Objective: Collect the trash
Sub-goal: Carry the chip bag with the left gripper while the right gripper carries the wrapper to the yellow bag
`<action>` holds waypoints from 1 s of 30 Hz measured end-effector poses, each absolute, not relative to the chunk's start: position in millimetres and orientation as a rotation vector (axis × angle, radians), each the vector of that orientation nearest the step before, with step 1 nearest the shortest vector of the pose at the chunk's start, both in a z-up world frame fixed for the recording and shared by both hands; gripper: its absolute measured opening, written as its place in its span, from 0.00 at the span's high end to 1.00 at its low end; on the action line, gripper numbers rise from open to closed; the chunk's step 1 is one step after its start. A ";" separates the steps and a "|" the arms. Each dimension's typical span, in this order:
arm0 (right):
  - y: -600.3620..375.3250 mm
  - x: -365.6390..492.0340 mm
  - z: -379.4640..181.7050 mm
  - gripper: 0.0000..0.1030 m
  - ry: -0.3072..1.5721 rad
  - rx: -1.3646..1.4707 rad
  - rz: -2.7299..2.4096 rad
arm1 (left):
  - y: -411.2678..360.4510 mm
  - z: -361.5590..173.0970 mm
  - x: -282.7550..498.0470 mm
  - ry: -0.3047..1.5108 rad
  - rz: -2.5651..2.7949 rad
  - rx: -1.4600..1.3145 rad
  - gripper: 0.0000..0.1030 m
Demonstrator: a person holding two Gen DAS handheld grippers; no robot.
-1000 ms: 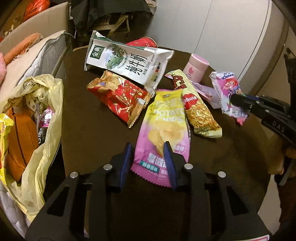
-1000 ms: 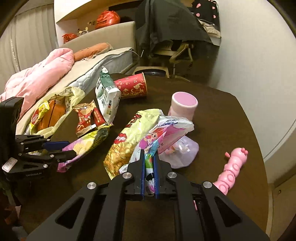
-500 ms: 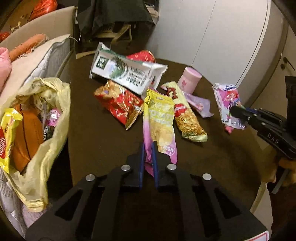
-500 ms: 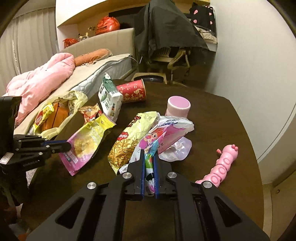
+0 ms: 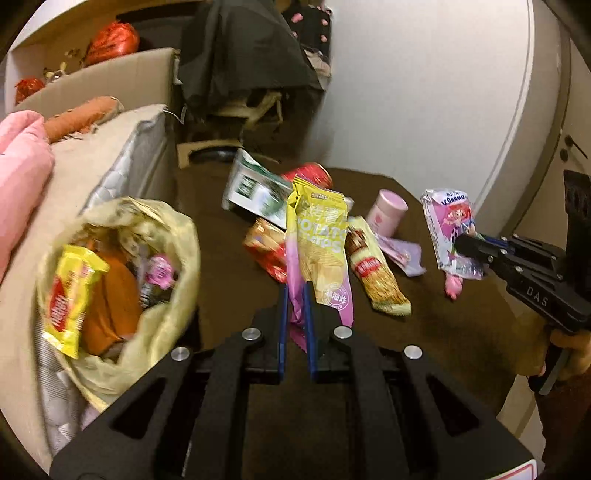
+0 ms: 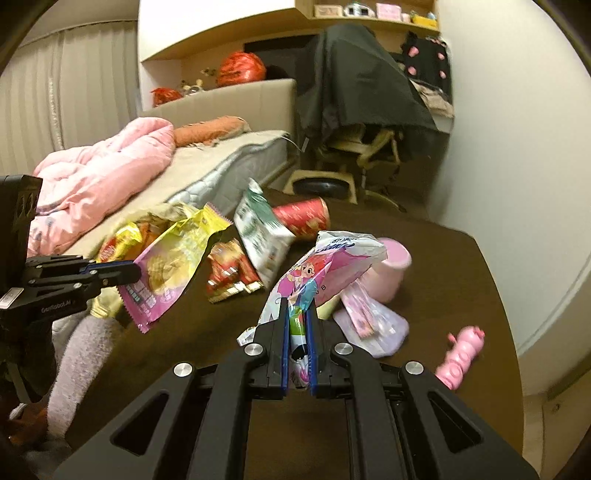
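We're in a lived-in bedroom: a bed [image 6: 221, 162] with a rumpled pink quilt [image 6: 103, 166] sits left of the tool, a draped desk chair [image 6: 365, 107] stands beyond it, and trinket shelves [image 6: 373, 11] hang overhead.

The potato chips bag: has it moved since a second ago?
Yes. The potato chips bag lay flat on the brown table; now the left gripper holds it lifted clear, beside the yellow trash bag.

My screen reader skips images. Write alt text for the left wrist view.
The left gripper pinches a yellow-pink chip bag above a brown table strewn with wrappers. A yellow trash bag gapes at left; the right gripper holds a pink wrapper.
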State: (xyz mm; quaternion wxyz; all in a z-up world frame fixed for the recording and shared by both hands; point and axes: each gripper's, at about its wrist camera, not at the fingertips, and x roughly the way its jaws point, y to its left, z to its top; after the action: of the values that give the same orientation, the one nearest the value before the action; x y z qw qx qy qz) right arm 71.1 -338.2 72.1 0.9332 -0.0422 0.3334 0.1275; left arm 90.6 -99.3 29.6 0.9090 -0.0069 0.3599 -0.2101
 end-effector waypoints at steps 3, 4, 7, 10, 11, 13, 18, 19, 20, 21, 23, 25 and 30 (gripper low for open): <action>-319.3 78.1 79.8 0.91 0.667 -0.108 0.298 | -80.9 36.8 93.3 0.725 -0.397 -0.036 0.92; -312.1 81.6 82.0 0.91 0.662 -0.111 0.314 | -74.1 38.1 94.6 0.722 -0.382 -0.042 0.92; -292.9 92.7 85.3 0.91 0.660 -0.110 0.352 | -52.3 40.4 99.1 0.722 -0.333 -0.060 0.92; -266.6 109.4 84.9 0.91 0.678 -0.118 0.401 | -26.5 43.5 102.0 0.705 -0.286 -0.074 0.92; -257.0 114.8 84.3 0.91 0.681 -0.130 0.411 | -18.2 44.1 102.7 0.701 -0.274 -0.081 0.92; -241.4 121.7 83.6 0.91 0.684 -0.144 0.424 | 2.5 44.1 105.7 0.699 -0.247 -0.103 0.92; -202.3 143.6 79.7 0.91 0.698 -0.159 0.465 | 45.0 35.9 111.9 0.710 -0.181 -0.126 0.92; -197.2 146.7 78.7 0.91 0.701 -0.165 0.470 | 54.3 33.2 112.8 0.713 -0.168 -0.136 0.92; -187.4 151.2 77.1 0.91 0.705 -0.180 0.480 | 62.3 31.1 113.1 0.717 -0.160 -0.146 0.92; -182.4 154.0 75.9 0.91 0.706 -0.192 0.484 | 70.9 27.9 114.1 0.722 -0.151 -0.157 0.92; -169.8 159.7 73.6 0.91 0.707 -0.218 0.490 | 86.6 20.9 115.9 0.731 -0.136 -0.176 0.92; -157.7 165.6 71.3 0.91 0.709 -0.231 0.493 | 101.5 15.9 117.4 0.735 -0.126 -0.187 0.92; -132.4 178.9 63.0 0.91 0.726 -0.234 0.516 | 137.0 4.9 124.9 0.750 -0.095 -0.218 0.92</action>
State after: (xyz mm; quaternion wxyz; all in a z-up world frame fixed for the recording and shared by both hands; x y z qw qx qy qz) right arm 178.9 -132.4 63.0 0.8959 -0.1130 0.3503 0.2487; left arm 124.9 137.0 4.9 0.9235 -0.1064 0.3655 -0.0464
